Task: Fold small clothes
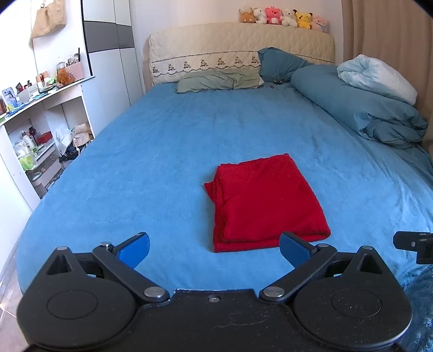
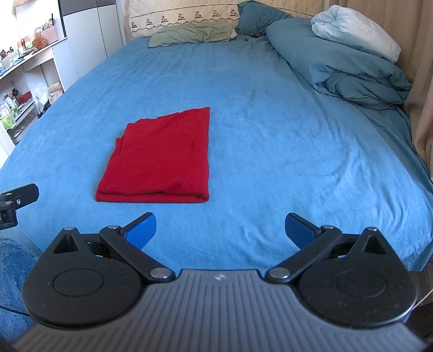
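Note:
A red garment (image 1: 263, 201) lies folded into a flat rectangle on the blue bed sheet (image 1: 162, 151). It also shows in the right wrist view (image 2: 159, 159), left of centre. My left gripper (image 1: 213, 247) is open and empty, just in front of the garment's near edge. My right gripper (image 2: 220, 230) is open and empty, to the right of the garment's near edge. Neither gripper touches the cloth. Part of the right gripper (image 1: 414, 245) shows at the left wrist view's right edge.
A green pillow (image 1: 219, 81) and blue pillow (image 1: 281, 63) lie at the headboard, with plush toys (image 1: 284, 17) on top. A rolled blue duvet (image 1: 360, 105) sits at the right. Cluttered white shelves (image 1: 40, 130) stand left of the bed.

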A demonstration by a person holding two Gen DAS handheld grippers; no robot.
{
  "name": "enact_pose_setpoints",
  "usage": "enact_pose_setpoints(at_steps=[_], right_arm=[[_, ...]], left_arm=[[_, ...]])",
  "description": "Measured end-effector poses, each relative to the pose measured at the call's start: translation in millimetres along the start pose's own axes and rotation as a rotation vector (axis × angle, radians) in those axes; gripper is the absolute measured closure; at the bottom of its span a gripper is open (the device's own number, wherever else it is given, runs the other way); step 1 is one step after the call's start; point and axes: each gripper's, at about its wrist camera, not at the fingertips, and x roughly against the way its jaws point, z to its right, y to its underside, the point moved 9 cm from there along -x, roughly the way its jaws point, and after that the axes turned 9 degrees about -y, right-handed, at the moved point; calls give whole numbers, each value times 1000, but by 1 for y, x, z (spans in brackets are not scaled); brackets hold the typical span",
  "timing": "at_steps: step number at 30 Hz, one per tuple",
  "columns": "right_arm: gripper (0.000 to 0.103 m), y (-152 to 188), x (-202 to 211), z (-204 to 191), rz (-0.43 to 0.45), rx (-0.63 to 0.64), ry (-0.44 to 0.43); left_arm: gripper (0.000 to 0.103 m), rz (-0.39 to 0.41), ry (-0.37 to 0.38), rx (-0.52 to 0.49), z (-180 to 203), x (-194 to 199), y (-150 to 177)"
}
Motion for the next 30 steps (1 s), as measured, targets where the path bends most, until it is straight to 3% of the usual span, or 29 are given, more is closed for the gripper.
enact_pose_setpoints(at_steps=[30], right_arm=[[0,-2,5,-4,17,1,5]], left_arm=[[0,32,-9,6,-3,6,-2]])
